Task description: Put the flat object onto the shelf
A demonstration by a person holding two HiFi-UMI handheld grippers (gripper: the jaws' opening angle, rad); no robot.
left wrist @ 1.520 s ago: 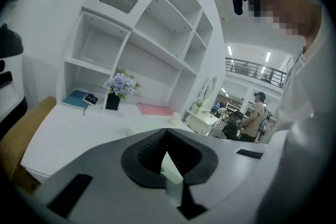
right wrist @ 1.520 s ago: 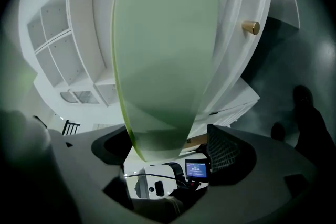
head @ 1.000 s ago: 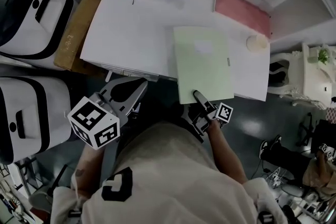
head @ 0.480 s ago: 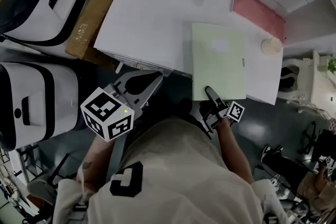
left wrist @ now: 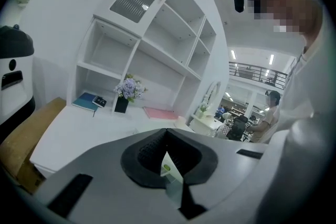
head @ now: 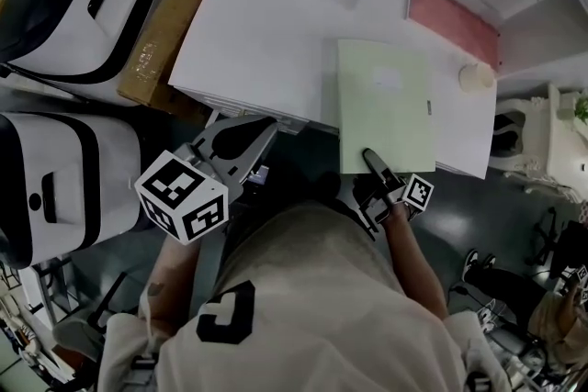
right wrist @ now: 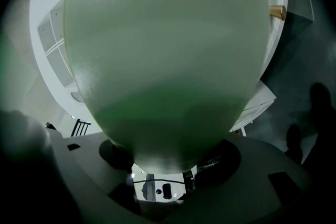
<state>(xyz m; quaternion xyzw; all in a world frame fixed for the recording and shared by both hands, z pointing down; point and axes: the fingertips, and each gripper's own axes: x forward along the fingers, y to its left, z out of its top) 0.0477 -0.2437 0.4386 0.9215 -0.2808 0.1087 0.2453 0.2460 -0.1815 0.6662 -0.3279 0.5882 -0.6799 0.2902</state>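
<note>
Two grippers | right gripper (head: 368,155): jaws just closing over near edge of pale green folder (head: 386,101), not clamped | folder flat on white table (head: 262,41), edge overhanging | left gripper (head: 265,123): pressed together, empty

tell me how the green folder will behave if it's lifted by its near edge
The folder is thin and wide, so it is probably light. Its near edge overhangs the desk without visibly drooping, so it seems fairly stiff, though held at one edge the far end may sag. Its smooth face suggests it could slide easily.
</note>
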